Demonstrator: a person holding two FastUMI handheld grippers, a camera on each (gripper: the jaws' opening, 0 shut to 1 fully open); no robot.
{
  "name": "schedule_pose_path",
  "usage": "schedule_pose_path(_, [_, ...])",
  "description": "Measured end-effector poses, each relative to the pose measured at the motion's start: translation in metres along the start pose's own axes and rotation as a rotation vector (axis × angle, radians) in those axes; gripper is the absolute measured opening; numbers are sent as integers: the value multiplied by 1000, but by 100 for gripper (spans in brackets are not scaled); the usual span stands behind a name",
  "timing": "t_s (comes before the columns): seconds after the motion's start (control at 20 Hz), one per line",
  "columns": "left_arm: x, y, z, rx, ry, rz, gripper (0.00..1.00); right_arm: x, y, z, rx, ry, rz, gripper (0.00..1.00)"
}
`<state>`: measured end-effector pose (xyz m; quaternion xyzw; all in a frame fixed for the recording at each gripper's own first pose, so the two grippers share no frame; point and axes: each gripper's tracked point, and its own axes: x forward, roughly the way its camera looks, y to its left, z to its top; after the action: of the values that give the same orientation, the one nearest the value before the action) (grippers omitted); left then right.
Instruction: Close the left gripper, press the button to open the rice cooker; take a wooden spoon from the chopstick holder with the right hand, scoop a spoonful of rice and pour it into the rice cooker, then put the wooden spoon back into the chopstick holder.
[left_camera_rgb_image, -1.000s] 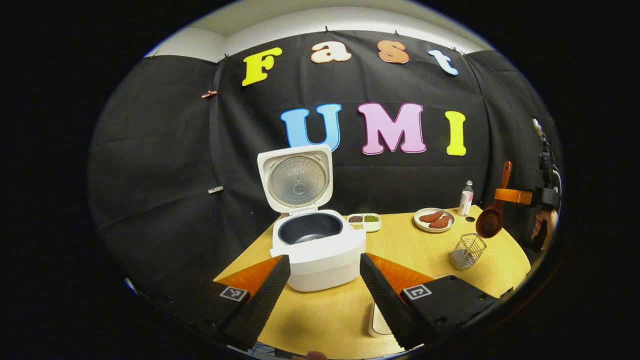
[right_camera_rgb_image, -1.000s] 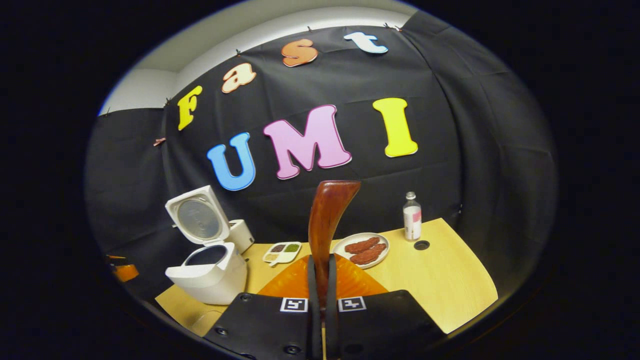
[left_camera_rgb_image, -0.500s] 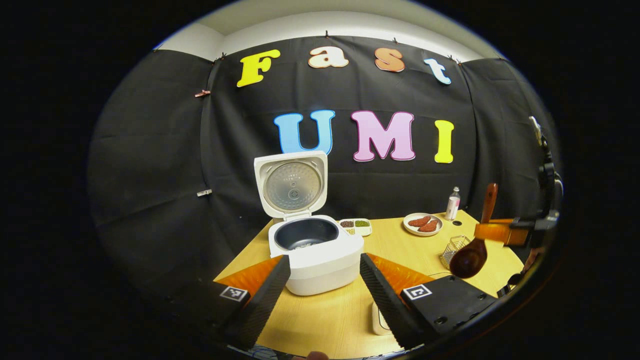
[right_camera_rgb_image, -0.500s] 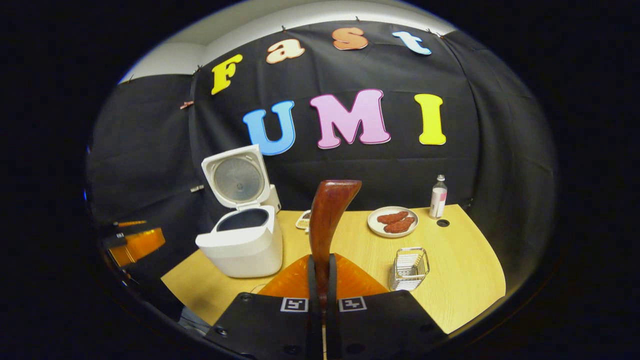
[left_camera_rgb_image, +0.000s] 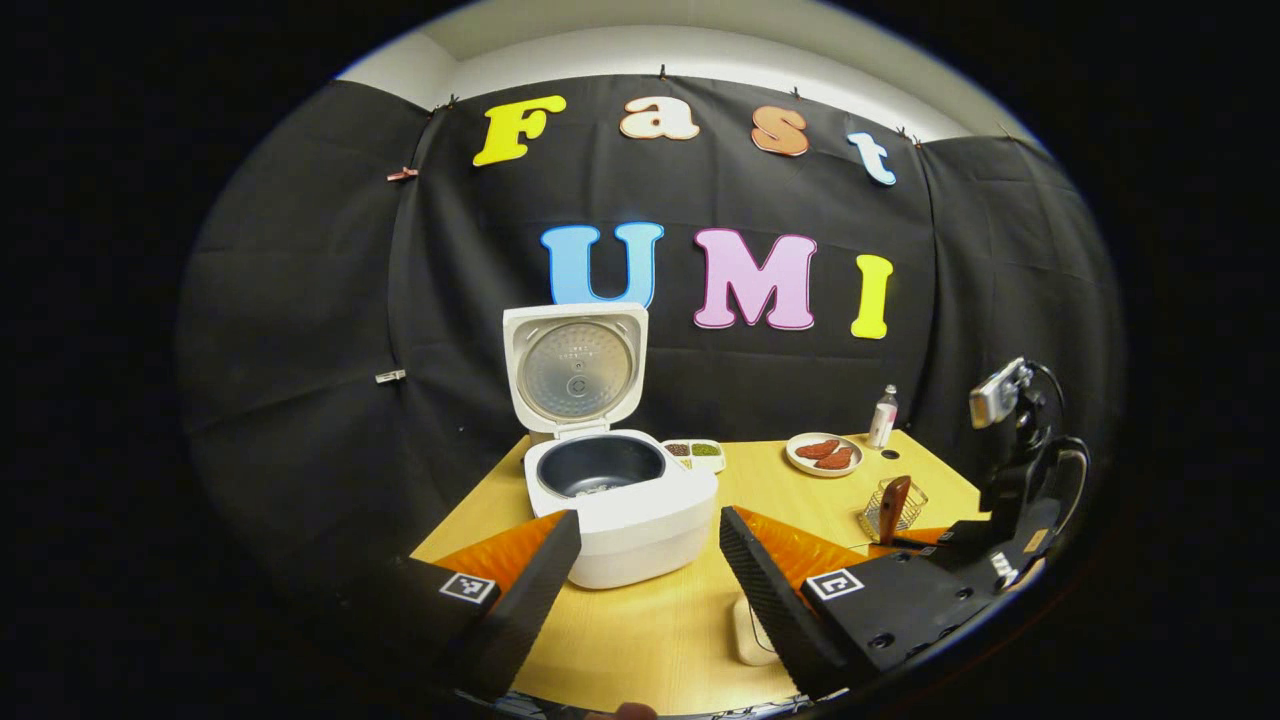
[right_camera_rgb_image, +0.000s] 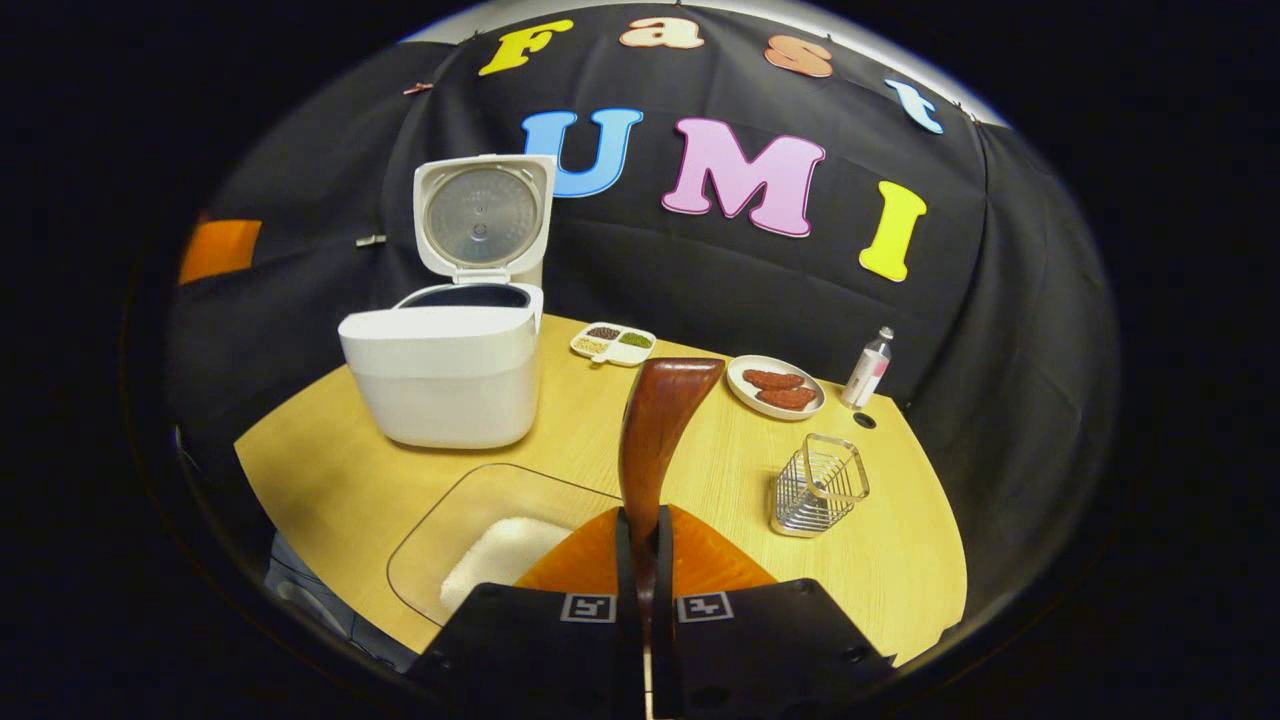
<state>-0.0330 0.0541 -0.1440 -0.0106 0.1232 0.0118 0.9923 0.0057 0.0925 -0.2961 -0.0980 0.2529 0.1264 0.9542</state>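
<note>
The white rice cooker (left_camera_rgb_image: 620, 500) (right_camera_rgb_image: 445, 375) stands with its lid (left_camera_rgb_image: 575, 365) up and its dark pot showing. My left gripper (left_camera_rgb_image: 650, 520) hangs open in front of it, holding nothing. My right gripper (right_camera_rgb_image: 645, 530) is shut on the brown wooden spoon (right_camera_rgb_image: 655, 430), whose handle points up; the bowl is hidden below the fingers. A clear container of white rice (right_camera_rgb_image: 490, 545) lies just left of those fingers. The wire chopstick holder (right_camera_rgb_image: 818, 485) (left_camera_rgb_image: 905, 495) stands to their right. In the left gripper view the right gripper (left_camera_rgb_image: 960, 560) is low at the right with the spoon handle (left_camera_rgb_image: 893, 505) upright.
At the back of the wooden table (right_camera_rgb_image: 330, 470) stand a small divided dish (right_camera_rgb_image: 612, 343), a plate of brown pieces (right_camera_rgb_image: 775, 385) and a small bottle (right_camera_rgb_image: 866, 368). A round hole (right_camera_rgb_image: 866, 420) sits by the bottle. The table's edges fall away left and right.
My right gripper has come down with the spoon from high at the right to low over the table's near side, beside the rice container. The left gripper stays open and has drawn back a little.
</note>
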Motion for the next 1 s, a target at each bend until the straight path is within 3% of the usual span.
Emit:
schedule_pose_path(0.1, [1, 4, 2, 1, -6, 2, 96, 5, 1, -14, 16, 43, -23, 8])
schedule_pose_path(0.3, [5, 13, 2, 8, -9, -3, 96, 9, 10, -29, 173, 86, -39, 8])
schedule_pose_path(0.45, [10, 18, 2, 0, -6, -9, 96, 14, 30, -28, 400, 109, 25, 7])
schedule_pose_path(0.7, [18, 21, 3, -7, -4, -26, 96, 21, 24, -29, 734, 118, 45, 8])
schedule_pose_path(1.0, [21, 26, 3, -11, -6, -22, 96, 9, 7, -12, 842, 61, 67, 7])
